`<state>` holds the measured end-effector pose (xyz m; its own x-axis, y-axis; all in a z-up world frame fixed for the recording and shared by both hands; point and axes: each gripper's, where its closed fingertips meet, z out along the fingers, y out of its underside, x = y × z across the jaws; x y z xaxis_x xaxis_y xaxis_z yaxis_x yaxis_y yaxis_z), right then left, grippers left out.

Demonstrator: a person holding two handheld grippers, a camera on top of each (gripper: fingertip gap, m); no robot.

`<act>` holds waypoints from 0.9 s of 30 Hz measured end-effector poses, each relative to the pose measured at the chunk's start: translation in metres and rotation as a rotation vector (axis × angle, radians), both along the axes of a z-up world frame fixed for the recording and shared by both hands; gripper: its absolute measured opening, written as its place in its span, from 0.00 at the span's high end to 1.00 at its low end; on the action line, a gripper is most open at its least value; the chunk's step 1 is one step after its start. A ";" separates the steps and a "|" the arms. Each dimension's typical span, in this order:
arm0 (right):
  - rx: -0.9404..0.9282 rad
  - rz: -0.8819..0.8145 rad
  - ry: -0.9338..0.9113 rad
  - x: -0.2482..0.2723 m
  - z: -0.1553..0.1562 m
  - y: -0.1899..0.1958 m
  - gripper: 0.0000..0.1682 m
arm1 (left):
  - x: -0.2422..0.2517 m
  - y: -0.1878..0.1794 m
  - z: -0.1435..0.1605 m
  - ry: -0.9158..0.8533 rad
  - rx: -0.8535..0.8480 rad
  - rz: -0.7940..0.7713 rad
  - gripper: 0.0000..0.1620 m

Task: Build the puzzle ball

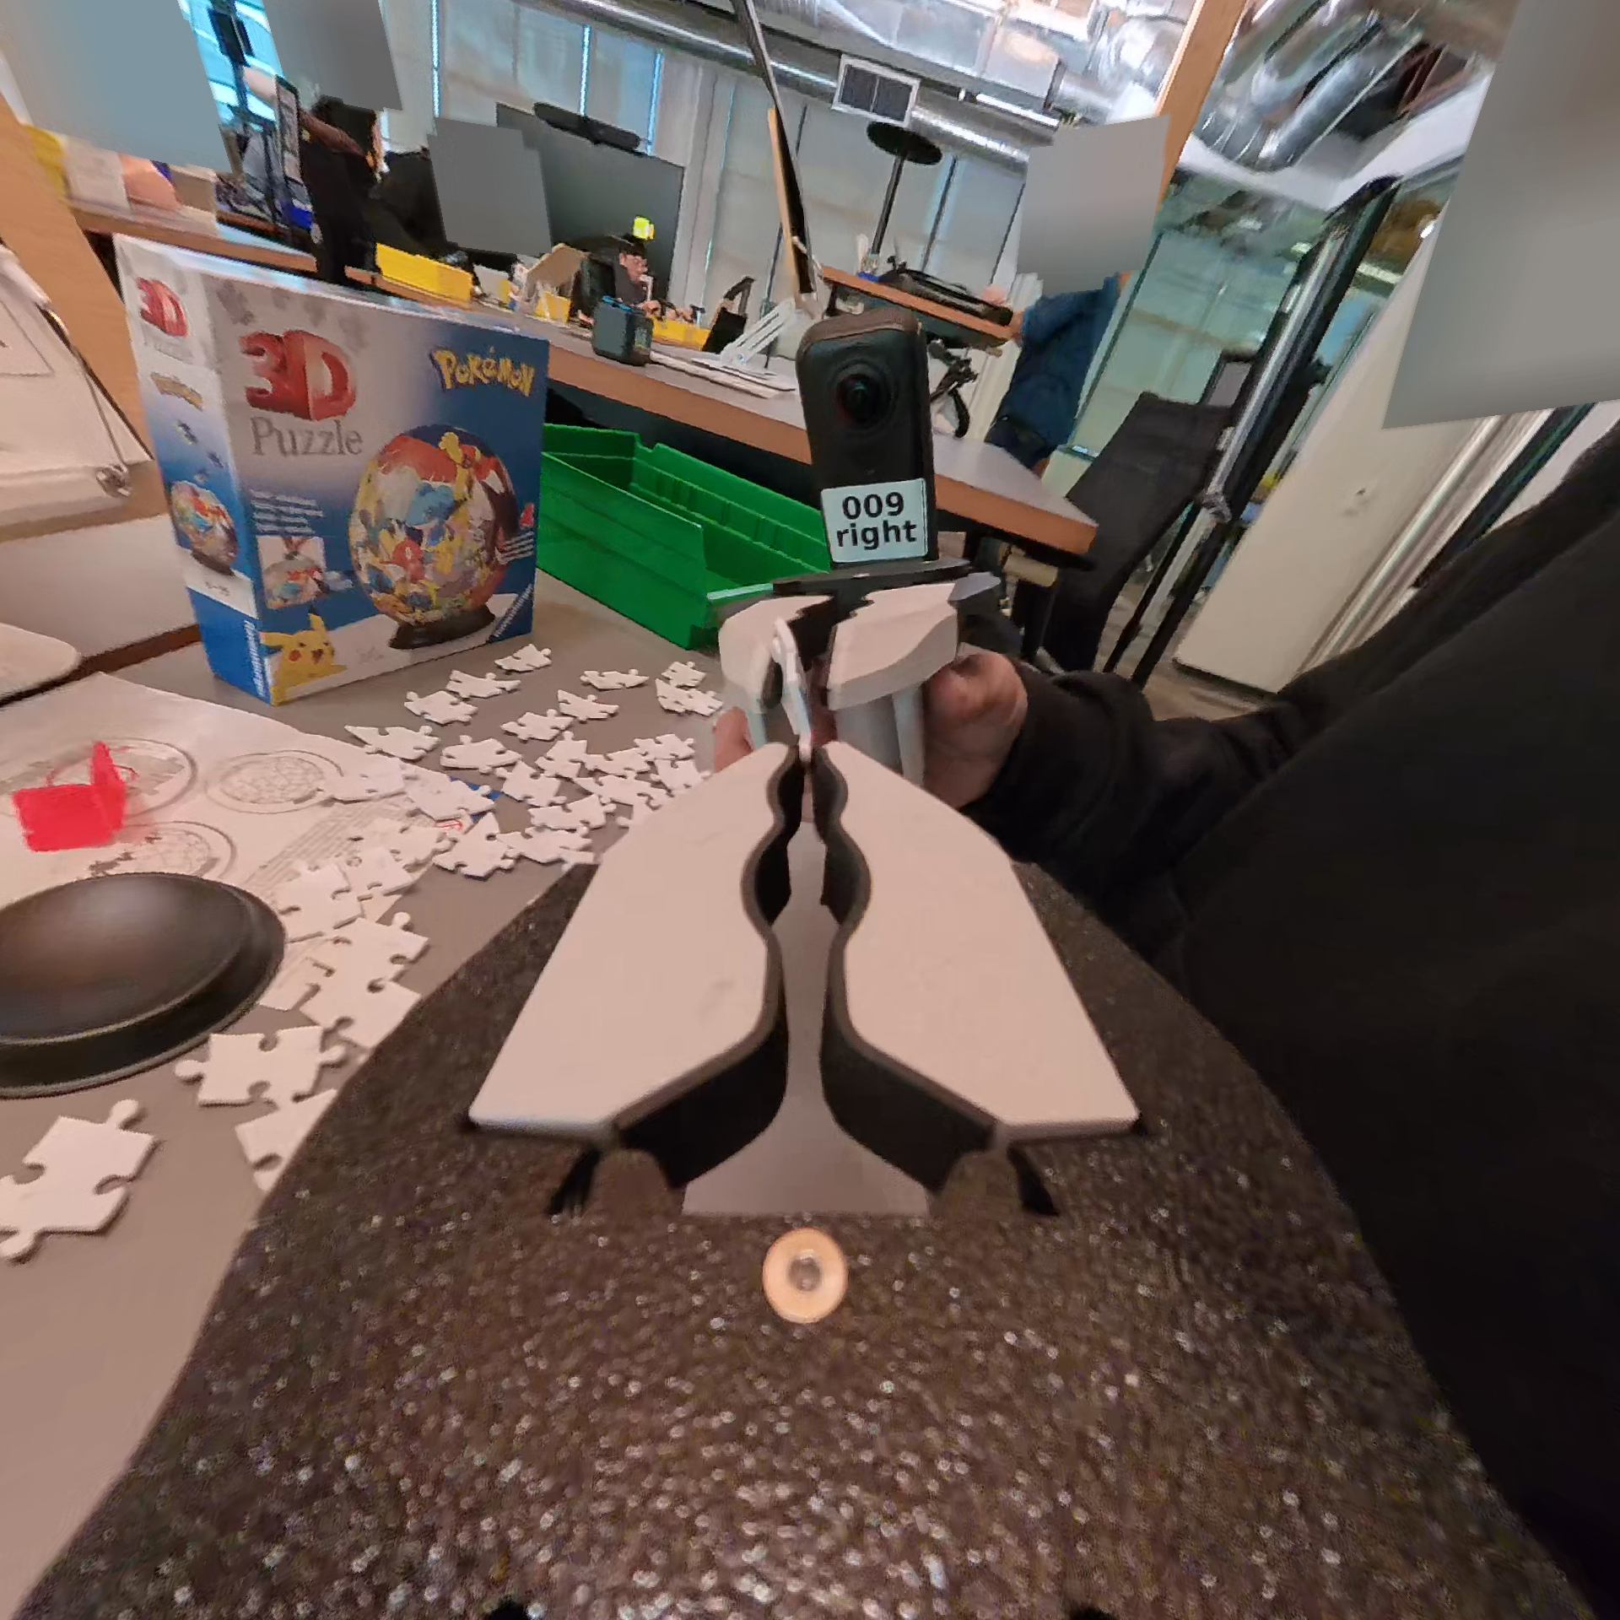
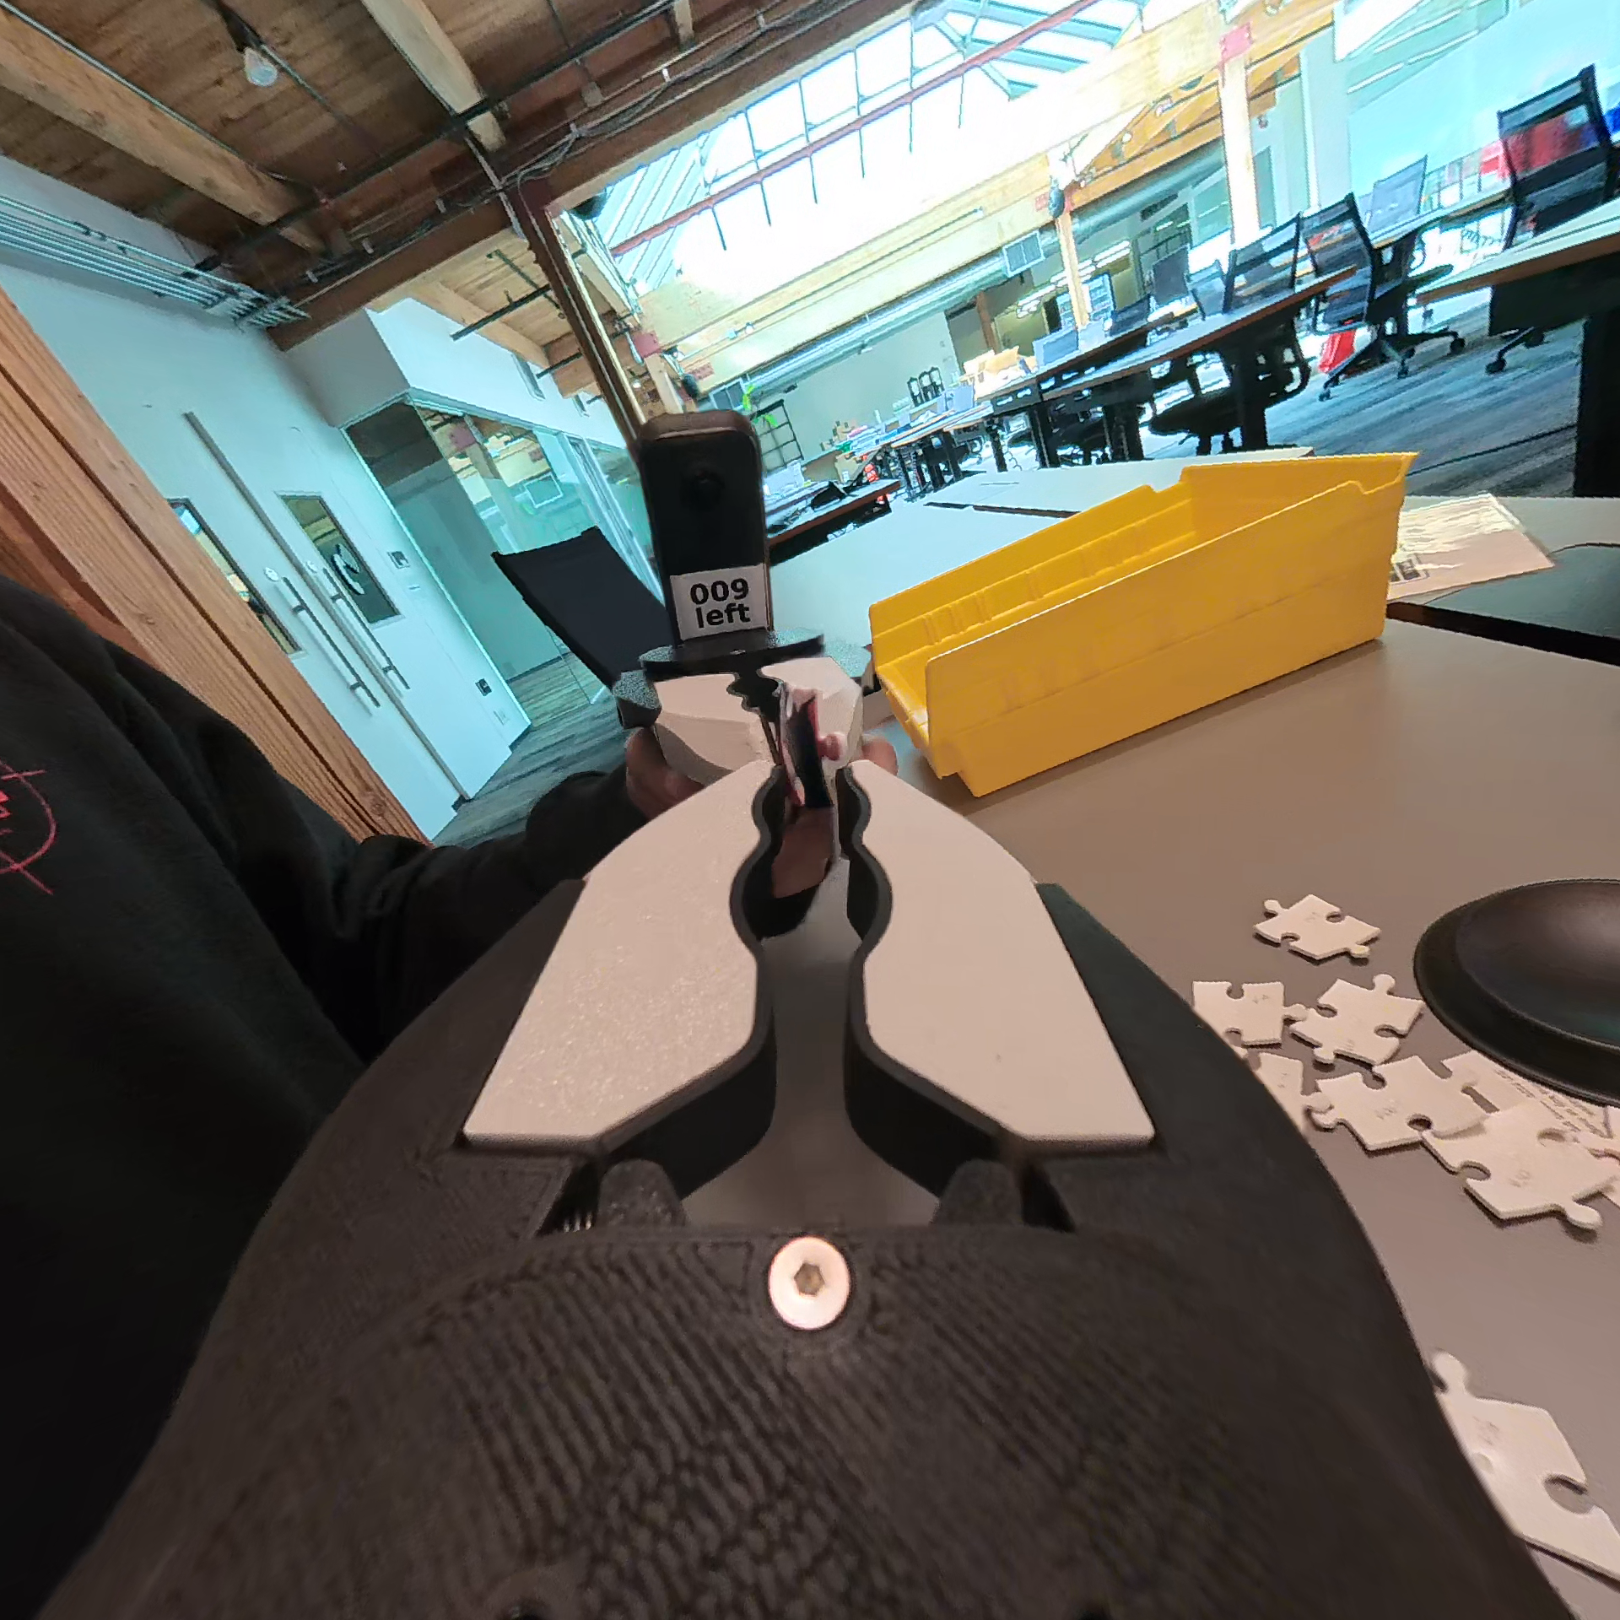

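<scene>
My left gripper (image 1: 810, 756) and my right gripper (image 2: 803, 786) are held tip to tip above the grey table (image 2: 1183, 833). The left one is shut on a thin puzzle piece (image 1: 793, 692), seen edge-on and white. The right one is shut on a puzzle piece (image 2: 808, 761) with a dark printed face. The pieces meet between the two sets of tips; I cannot tell whether they are joined. The right gripper also shows in the left wrist view (image 1: 828, 653), and the left gripper in the right wrist view (image 2: 763, 710). Several loose white pieces (image 1: 543, 771) lie face down on the table.
The puzzle box (image 1: 351, 491) stands at the back left, with a green bin (image 1: 649, 526) beside it. A black round stand (image 1: 123, 964), a red plastic part (image 1: 70, 806) and a printed sheet (image 1: 263, 789) lie left. A yellow bin (image 2: 1140, 614) sits across the table. My two grippers' fingertips are within a few centimetres of each other.
</scene>
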<state>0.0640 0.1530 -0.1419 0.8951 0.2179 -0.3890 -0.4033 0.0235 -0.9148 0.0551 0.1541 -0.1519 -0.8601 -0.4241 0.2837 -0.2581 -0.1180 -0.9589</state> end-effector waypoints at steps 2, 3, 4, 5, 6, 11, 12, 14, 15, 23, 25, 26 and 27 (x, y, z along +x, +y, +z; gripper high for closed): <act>-0.003 -0.004 -0.015 0.000 0.000 0.001 0.94 | 0.000 0.001 -0.001 0.032 -0.026 -0.015 0.99; -0.006 -0.005 -0.015 0.000 -0.001 0.002 0.95 | -0.001 0.002 -0.001 0.041 -0.039 -0.022 0.99; -0.008 -0.006 -0.015 0.000 -0.001 0.002 0.97 | -0.001 0.002 -0.001 0.049 -0.049 -0.031 0.99; -0.007 0.002 -0.016 -0.002 0.000 0.003 0.97 | -0.003 0.002 -0.001 0.057 -0.055 -0.041 0.99; -0.009 0.012 -0.016 -0.003 -0.001 0.003 0.97 | -0.004 0.003 -0.002 0.061 -0.056 -0.046 0.99; 0.011 0.038 0.018 -0.007 0.003 0.005 0.98 | -0.006 0.006 0.000 0.039 -0.049 -0.035 0.99; 0.019 0.037 0.029 -0.007 0.004 0.006 0.98 | -0.004 0.007 0.002 0.028 -0.054 -0.015 0.98; 0.029 0.037 0.040 -0.008 0.005 0.007 0.99 | -0.002 0.009 0.005 0.016 -0.072 0.007 0.94; 0.035 0.034 0.046 -0.008 0.005 0.007 0.99 | -0.002 0.009 0.006 0.017 -0.084 0.006 0.93; -0.004 0.025 0.013 -0.010 -0.001 0.011 0.98 | -0.005 0.010 0.005 0.038 -0.128 -0.012 0.99; -0.043 0.011 0.001 -0.006 -0.006 0.012 0.98 | -0.004 0.011 0.002 0.027 -0.096 0.003 0.99; -0.081 -0.010 -0.027 -0.001 -0.010 0.013 0.97 | -0.002 0.014 0.000 0.021 -0.071 0.031 0.99; -0.130 -0.033 -0.069 0.005 -0.015 0.013 0.91 | 0.000 0.019 -0.002 0.019 -0.048 0.065 0.99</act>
<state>0.0688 0.1665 -0.1565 0.9265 0.1400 -0.3493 -0.3402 -0.0848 -0.9365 0.0550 0.1731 -0.1536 -0.8255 -0.4642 0.3210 -0.2663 -0.1810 -0.9467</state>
